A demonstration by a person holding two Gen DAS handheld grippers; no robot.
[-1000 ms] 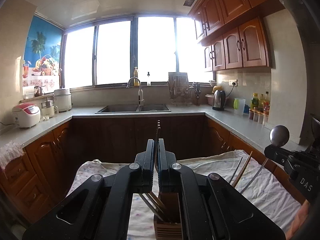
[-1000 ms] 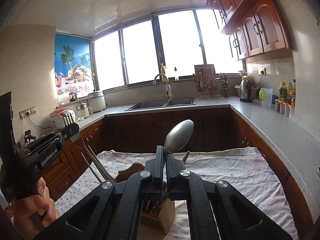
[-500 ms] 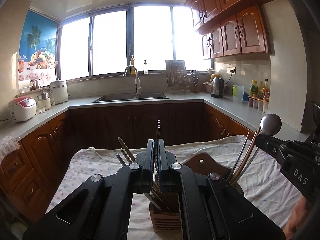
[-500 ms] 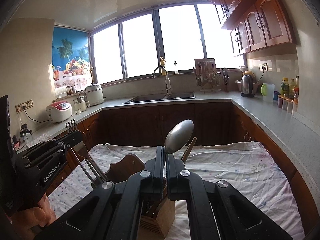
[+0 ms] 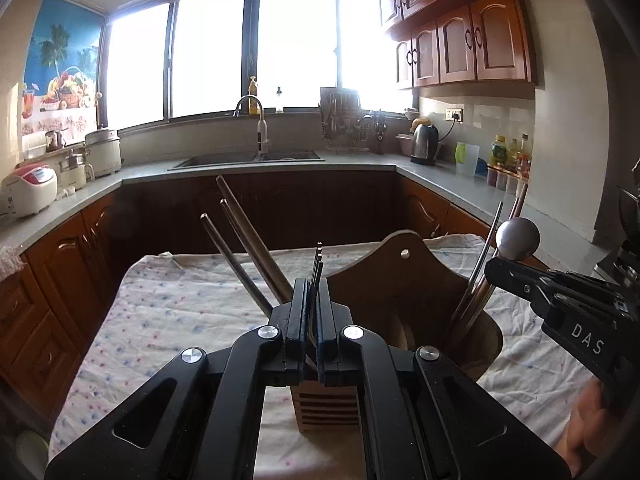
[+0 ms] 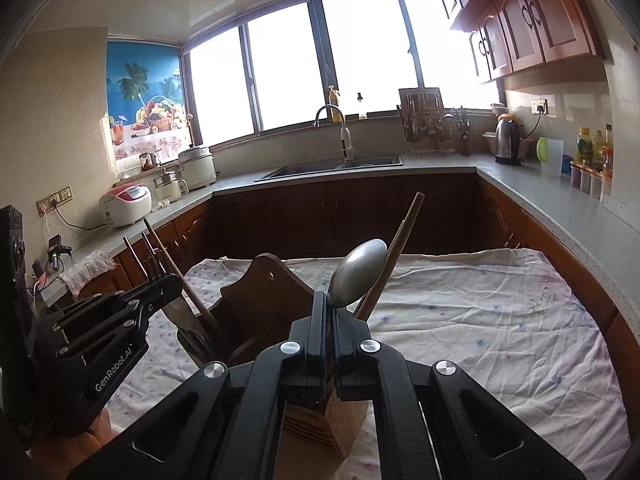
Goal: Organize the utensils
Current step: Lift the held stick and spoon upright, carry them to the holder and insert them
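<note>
The left gripper fills the bottom middle of its own view, tipped a little downward, and its jaws are pinched tight on a fork whose prongs stick up past the fingers. The right gripper sits the same way at the bottom middle of its view, tipped a little down, and it squeezes a spoon with the round bowl pointing up. Both grippers are right over the wooden utensil holder, which stands on the surface under a white dotted cloth. Chopsticks lean out of the holder toward the upper left of the left view. In the right view a hand at the lower left holds the left gripper. In the left view fingers show at the lower right edge.
</note>
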